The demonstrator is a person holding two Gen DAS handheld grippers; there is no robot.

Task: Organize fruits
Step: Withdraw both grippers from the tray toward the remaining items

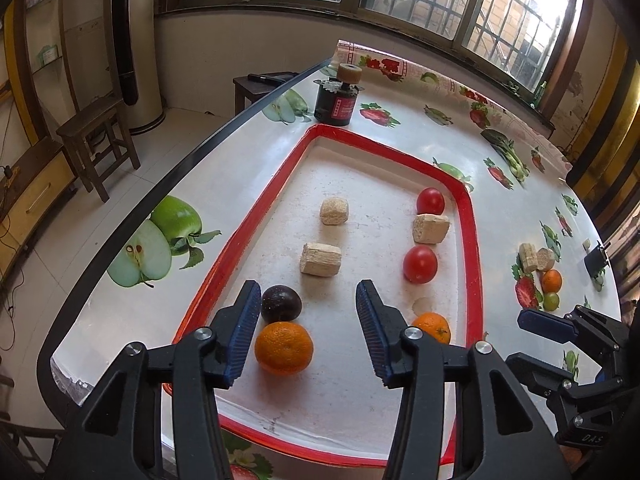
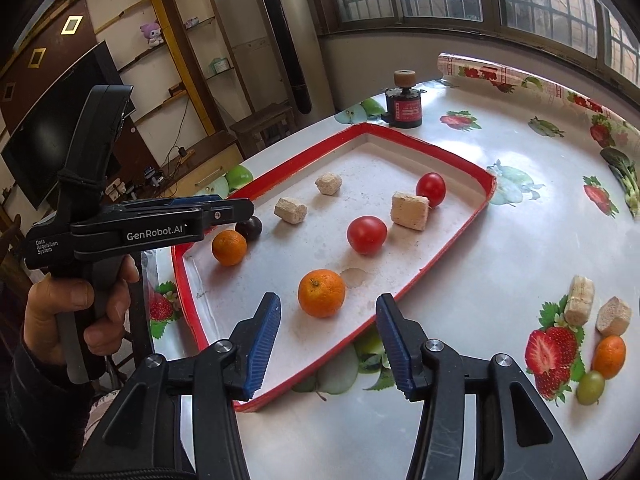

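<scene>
Oranges (image 2: 321,293) sit in the red tray (image 2: 460,156); both grippers (image 1: 308,312) (image 2: 326,320) gape, empty; "GenRobot.AI" on one.

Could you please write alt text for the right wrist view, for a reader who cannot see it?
The open right gripper hovers empty over the near end of a red-rimmed tray holding two oranges, two tomatoes, a dark plum and three pale blocks. The left gripper, in a hand, reaches in from the left; more fruit and blocks lie on the fruit-print tablecloth at right.
</scene>
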